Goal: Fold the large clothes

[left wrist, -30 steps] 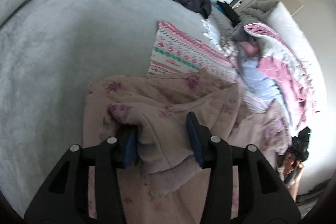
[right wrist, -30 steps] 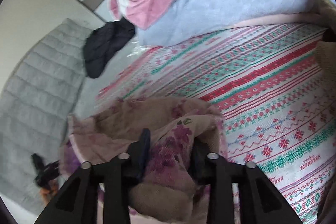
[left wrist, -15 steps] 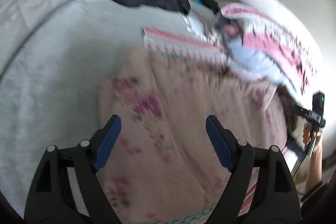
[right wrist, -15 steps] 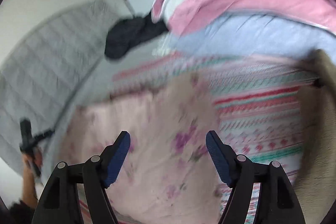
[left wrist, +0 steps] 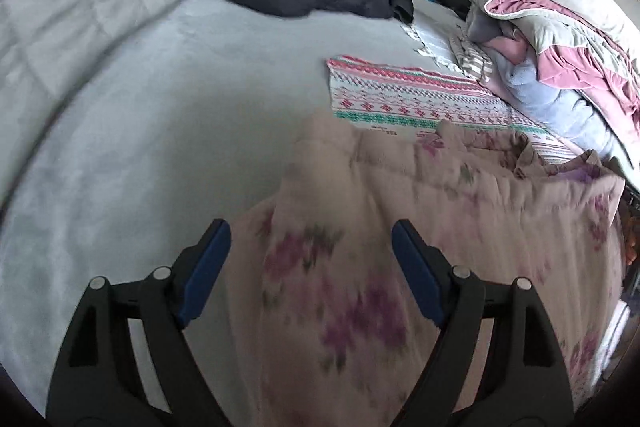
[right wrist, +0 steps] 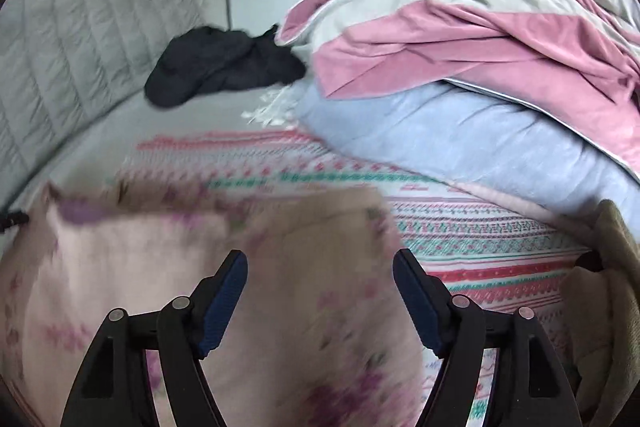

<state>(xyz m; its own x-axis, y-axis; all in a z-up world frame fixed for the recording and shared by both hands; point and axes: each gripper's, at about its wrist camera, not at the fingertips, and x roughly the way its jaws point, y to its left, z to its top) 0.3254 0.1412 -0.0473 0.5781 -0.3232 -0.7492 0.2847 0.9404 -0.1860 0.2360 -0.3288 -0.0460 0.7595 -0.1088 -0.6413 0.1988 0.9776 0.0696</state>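
Hovering over the floral pink garment (left wrist: 400,247), we hold the left tool (left wrist: 310,267) and right tool (right wrist: 320,299) spread wide, grasping nothing. The garment lies on the grey bed (left wrist: 140,127) directly below both tools. We judge the next fold needs both corners pinched evenly. Ahead sits the patterned blanket (left wrist: 400,99), beyond it the bedding pile (right wrist: 480,67); open bed lies left.
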